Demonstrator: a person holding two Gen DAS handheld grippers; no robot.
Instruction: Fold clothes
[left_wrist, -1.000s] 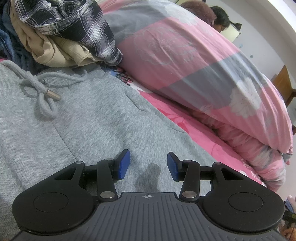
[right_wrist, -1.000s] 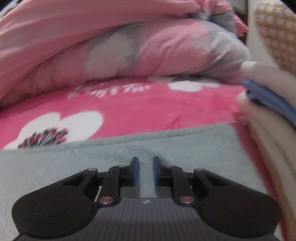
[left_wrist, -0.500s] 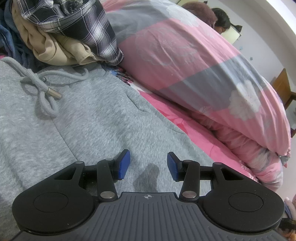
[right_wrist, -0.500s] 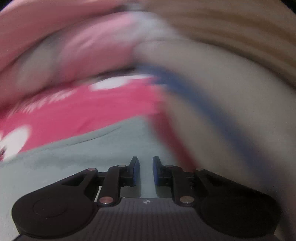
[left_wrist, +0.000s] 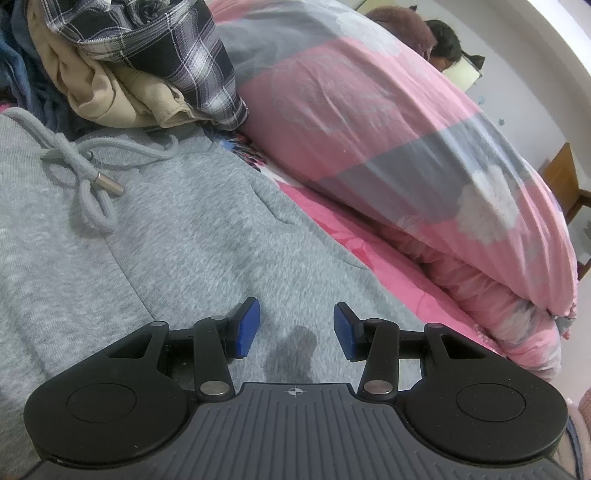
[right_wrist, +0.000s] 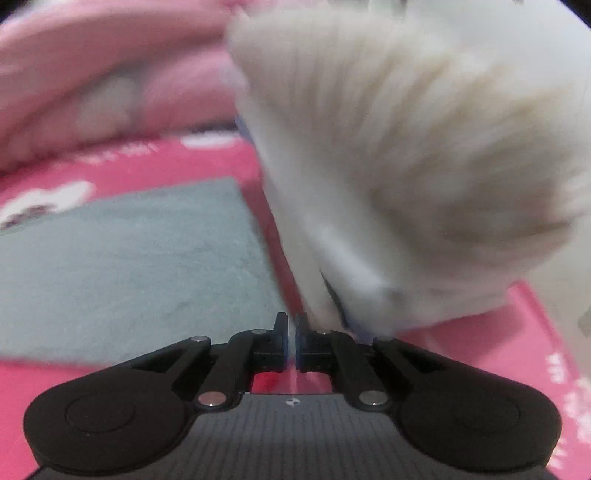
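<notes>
Grey sweatpants (left_wrist: 166, 251) with a knotted drawstring (left_wrist: 85, 177) lie flat on the pink floral bedsheet (left_wrist: 373, 254). My left gripper (left_wrist: 293, 328) hovers just above them, open and empty. In the right wrist view the grey fabric edge (right_wrist: 125, 258) lies on the sheet to the left. My right gripper (right_wrist: 292, 332) is shut with nothing between the pads, close to a blurred stack of cream and white folded clothes (right_wrist: 406, 166).
A rolled pink and grey quilt (left_wrist: 388, 122) runs along the far side of the bed. A heap of unfolded clothes, with a plaid shirt (left_wrist: 155, 48) and a beige garment (left_wrist: 114, 96), sits past the waistband. A person's head (left_wrist: 443, 51) shows behind the quilt.
My right gripper swung right, off the grey fabric toward the cream stack, and its jaws closed further. My left gripper drifted slightly and stayed open.
</notes>
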